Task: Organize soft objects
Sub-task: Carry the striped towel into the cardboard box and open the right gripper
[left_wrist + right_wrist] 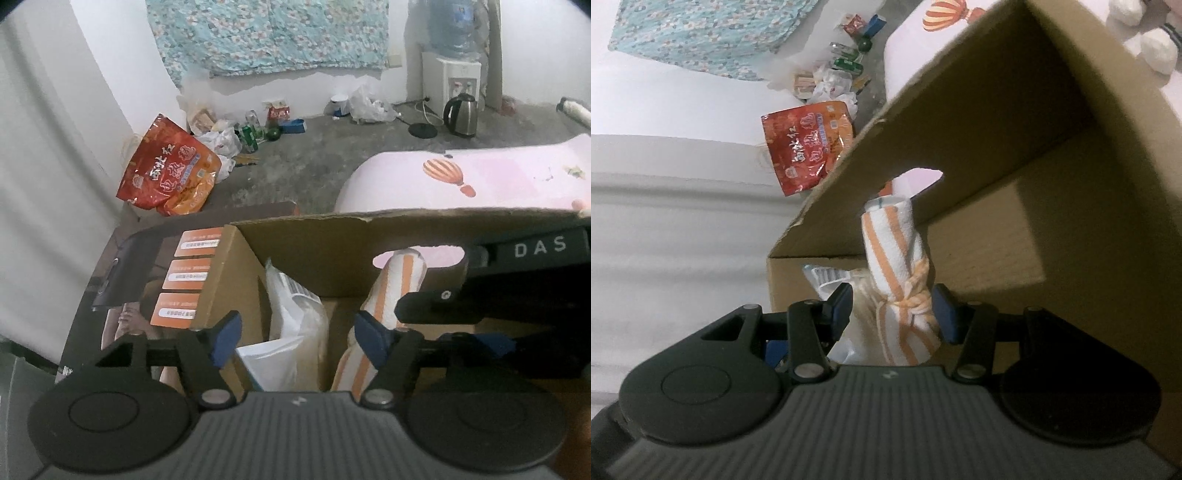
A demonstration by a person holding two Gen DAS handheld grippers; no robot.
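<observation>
Blue pads of my left gripper (295, 338) stand well apart over the open box (295, 254), pressing on nothing; below the gap lies a white plastic bag (295, 328) of something pale. No earlier view to compare, so I note only the state: jaws wide, empty. My right gripper (892, 308) reaches into the same box from the other side, jaws part open, with the rolled towel (897, 266), white with orange stripes and tied with string, standing between the pads. Its right pad seems to touch the roll near the knot; its left pad shows a gap to the cloth, so whether the towel is truly pinched I cannot tell from this angle. Towel position: inside the box, leaning upright, its top end against the wall with the handle cutout, next to the bag. Step in hand, as I judge it: placing the towel in the box, close to the point of letting go. Other white soft items (1156, 51) lie outside on the pink surface (901, 55), well apart from the box, so sorting is not finished. Next move calls for: right jaws opened fully so neither pad drags the string, then a withdrawal up and back without catching the cardboard wall. Left gripper should stay clear of the right one, which crosses close beside it in the left view. Risk: the roll may topple onto the bag once freed.
</observation>
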